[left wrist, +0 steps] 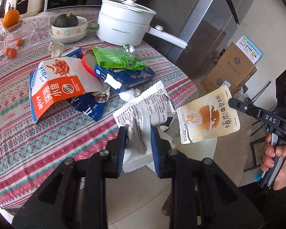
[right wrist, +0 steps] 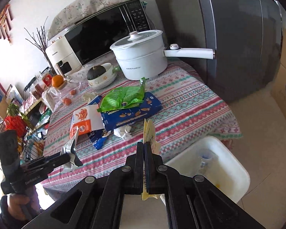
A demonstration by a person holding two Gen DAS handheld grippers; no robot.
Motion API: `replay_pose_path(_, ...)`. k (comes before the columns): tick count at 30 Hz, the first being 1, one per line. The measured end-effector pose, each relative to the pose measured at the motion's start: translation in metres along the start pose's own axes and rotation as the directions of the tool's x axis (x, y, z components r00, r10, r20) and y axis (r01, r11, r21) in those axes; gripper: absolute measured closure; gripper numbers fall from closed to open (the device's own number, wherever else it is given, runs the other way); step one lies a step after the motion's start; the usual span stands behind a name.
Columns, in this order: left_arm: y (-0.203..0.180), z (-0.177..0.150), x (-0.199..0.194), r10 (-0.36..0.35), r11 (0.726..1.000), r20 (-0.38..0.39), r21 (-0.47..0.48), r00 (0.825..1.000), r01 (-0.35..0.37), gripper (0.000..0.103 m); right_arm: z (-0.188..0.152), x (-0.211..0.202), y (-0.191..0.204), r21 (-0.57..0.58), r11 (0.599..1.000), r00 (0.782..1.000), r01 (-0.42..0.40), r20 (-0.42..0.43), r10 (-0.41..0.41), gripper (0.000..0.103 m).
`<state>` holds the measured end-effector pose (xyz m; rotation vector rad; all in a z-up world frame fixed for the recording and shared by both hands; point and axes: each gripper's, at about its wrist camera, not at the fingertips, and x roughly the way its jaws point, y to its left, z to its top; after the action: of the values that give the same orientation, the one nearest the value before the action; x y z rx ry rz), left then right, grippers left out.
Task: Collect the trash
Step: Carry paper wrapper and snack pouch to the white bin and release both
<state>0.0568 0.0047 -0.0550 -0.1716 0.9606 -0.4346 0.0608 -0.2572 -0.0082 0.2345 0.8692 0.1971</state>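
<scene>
In the left wrist view my left gripper (left wrist: 139, 131) is shut on a white printed wrapper (left wrist: 143, 110), held over the table's near edge. To its right, my right gripper (left wrist: 231, 101) pinches a cream bread-ball pouch (left wrist: 207, 118) by its top corner. The right wrist view shows that pouch (right wrist: 150, 131) edge-on between the shut fingers of my right gripper (right wrist: 144, 143), above the table edge beside a white bin (right wrist: 244, 173). On the table lie an orange-and-white snack bag (left wrist: 53, 82), a blue box (left wrist: 127, 78), a green wrapper (left wrist: 114, 57) and crumpled tissue (right wrist: 124, 131).
A white electric pot (left wrist: 122, 24) with a long handle stands at the table's back, next to stacked bowls holding a dark squash (left wrist: 66, 21). A grey fridge (right wrist: 238, 38) and cardboard boxes (left wrist: 234, 68) stand to the right. The bin holds a plastic bottle (right wrist: 206, 160).
</scene>
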Motion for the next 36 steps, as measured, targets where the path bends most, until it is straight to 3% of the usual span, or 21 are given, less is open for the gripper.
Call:
replay_pose_path(15,-0.098,-0.004,0.074,-0.067,0.987,-0.125,0.139,0.99,0.084,0.075,-0.049,-0.005,-0.112,0.182,0.977,0.992,0.107,-0.085,-0.093,0.101)
replay_pose_path(21,-0.121,-0.011,0.108,-0.08,0.985,-0.183,0.138,0.98,0.106,0.075,-0.046,-0.003,-0.126,0.189,0.971,0.986,0.146,-0.104,-0.128,0.101)
replay_pose_path(30,-0.13,-0.019,0.128,-0.139,0.978,-0.254,0.118,0.957,0.173,0.07,-0.05,0.001,-0.137,0.184,0.967,0.978,0.175,-0.142,-0.149,0.101)
replay_pose_path(34,-0.12,-0.019,0.123,-0.12,0.981,-0.258,0.115,0.959,0.154,0.038,-0.052,0.002,-0.14,0.194,0.964,0.976,0.184,-0.152,-0.156,0.101)
replay_pose_path(36,-0.113,-0.016,0.117,-0.106,0.983,-0.25,0.122,0.962,0.14,0.034,-0.051,0.002,-0.141,0.196,0.963,0.976,0.185,-0.152,-0.156,0.101)
